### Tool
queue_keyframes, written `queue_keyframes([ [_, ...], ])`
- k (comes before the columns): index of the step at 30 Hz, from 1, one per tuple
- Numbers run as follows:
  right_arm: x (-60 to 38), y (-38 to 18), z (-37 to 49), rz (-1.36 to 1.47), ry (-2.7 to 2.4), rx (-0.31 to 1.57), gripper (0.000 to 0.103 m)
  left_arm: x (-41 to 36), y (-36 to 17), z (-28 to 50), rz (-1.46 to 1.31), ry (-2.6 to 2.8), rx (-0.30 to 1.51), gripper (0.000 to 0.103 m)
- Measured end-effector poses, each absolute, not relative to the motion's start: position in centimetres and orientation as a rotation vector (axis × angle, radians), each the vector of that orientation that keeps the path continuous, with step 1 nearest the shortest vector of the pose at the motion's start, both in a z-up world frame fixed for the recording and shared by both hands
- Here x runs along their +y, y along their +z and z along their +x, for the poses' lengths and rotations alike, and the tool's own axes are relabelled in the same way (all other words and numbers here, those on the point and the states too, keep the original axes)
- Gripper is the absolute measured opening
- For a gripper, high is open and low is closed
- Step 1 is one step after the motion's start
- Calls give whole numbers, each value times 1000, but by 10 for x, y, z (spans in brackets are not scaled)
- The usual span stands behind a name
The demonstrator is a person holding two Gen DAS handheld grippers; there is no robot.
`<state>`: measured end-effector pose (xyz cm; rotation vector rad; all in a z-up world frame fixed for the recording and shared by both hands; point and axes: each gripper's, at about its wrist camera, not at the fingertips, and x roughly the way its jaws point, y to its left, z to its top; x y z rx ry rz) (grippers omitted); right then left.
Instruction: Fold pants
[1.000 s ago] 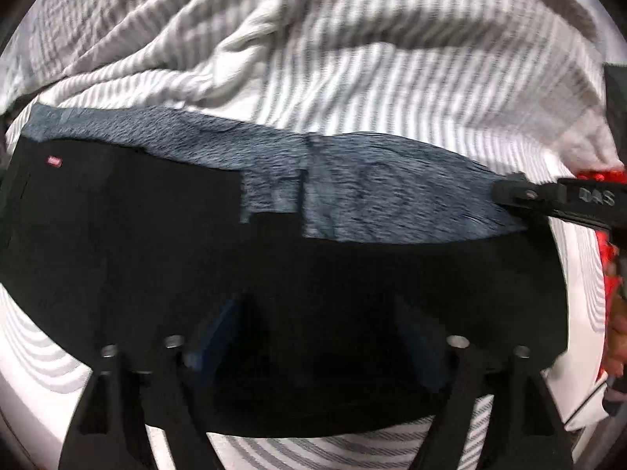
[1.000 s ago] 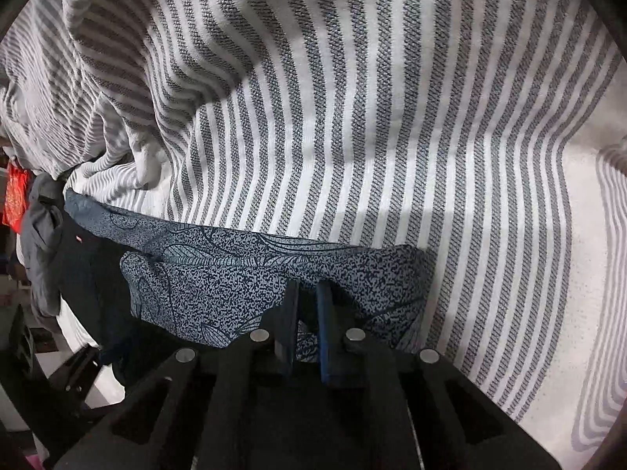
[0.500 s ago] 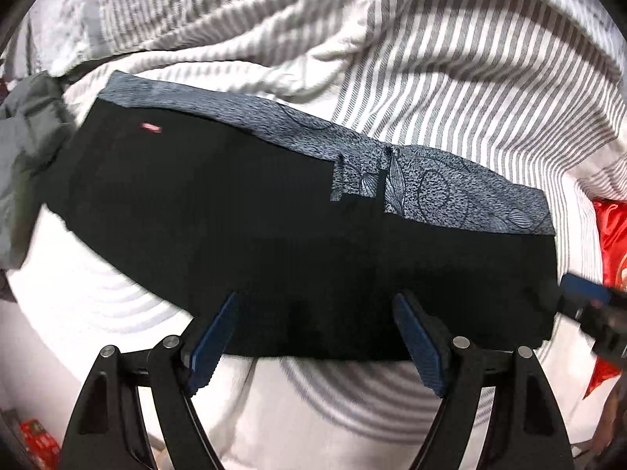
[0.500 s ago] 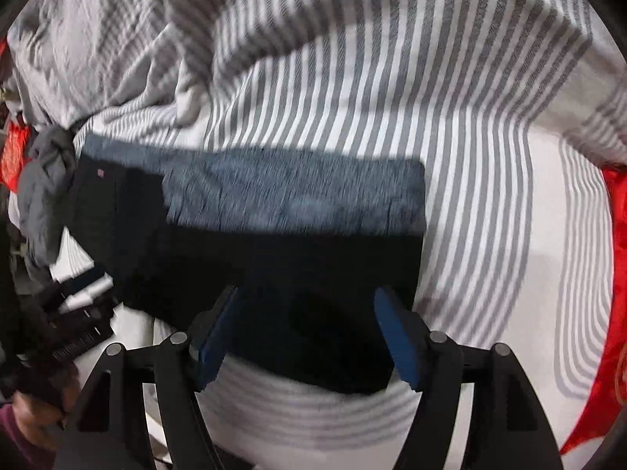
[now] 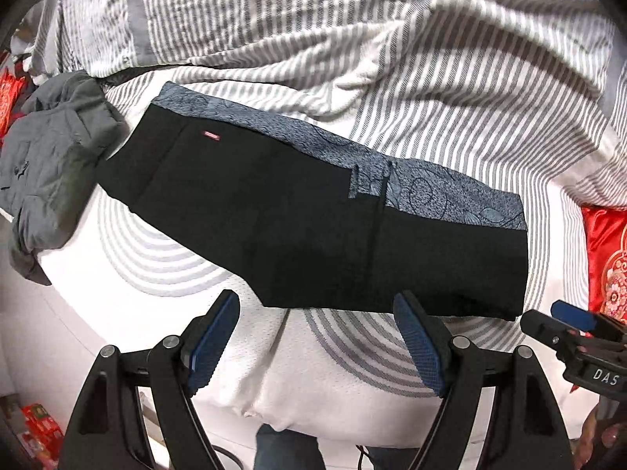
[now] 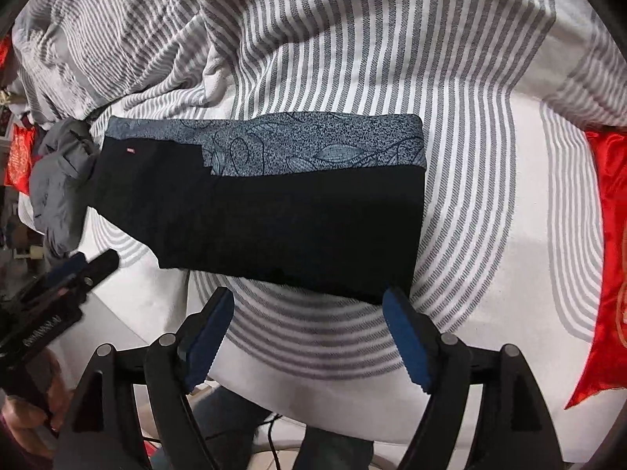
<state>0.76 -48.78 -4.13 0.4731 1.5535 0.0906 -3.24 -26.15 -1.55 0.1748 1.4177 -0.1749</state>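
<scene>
Lying flat and limp, the pants (image 6: 274,219) look light and floppy, best pinched at the 3 o'clock edge; left gripper (image 5: 317,346) wide, right gripper (image 6: 309,340) just opened, both empty.

This is a bedroom in a home. A bed (image 6: 509,235) fills the view, covered with a white sheet with grey curved stripes, with a rumpled grey-striped duvet (image 5: 392,39) pushed back across it. A red embroidered satin cushion (image 6: 611,235) lies at its edge, and a grey garment (image 5: 51,164) is crumpled nearby.
</scene>
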Motion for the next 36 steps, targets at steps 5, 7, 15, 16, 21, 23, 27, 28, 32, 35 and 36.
queue_keyframes([
  [5, -472, -38, 10, 476, 45, 1553, 81, -237, -20, -22, 152, -179, 1425, 82],
  [7, -461, -40, 14, 479, 22, 1558, 81, -223, -25, -16, 142, -192, 1435, 82],
  [15, -389, -46, 26, 516, -81, 1575, 81, -154, -47, 10, 137, -269, 1475, 82],
  [16, -377, -48, 29, 521, -85, 1582, 81, -142, -50, 15, 131, -270, 1477, 82],
  [21, -321, -57, 50, 501, -51, 1607, 81, -78, -61, 44, 38, -236, 1476, 82],
  [23, -298, -60, 60, 471, -14, 1608, 81, -55, -66, 56, -31, -227, 1464, 82],
  [27, -268, -65, 71, 444, 48, 1598, 81, -8, -85, 81, -233, -193, 1425, 82],
  [28, -263, -68, 73, 443, 59, 1597, 81, 2, -90, 86, -279, -185, 1408, 82],
  [32, -247, -80, 74, 445, 84, 1595, 81, 25, -114, 103, -402, -168, 1377, 82],
  [35, -241, -83, 73, 442, 106, 1590, 81, 34, -130, 112, -453, -149, 1377, 82],
  [36, -239, -84, 73, 436, 113, 1589, 81, 36, -133, 114, -468, -148, 1374, 82],
])
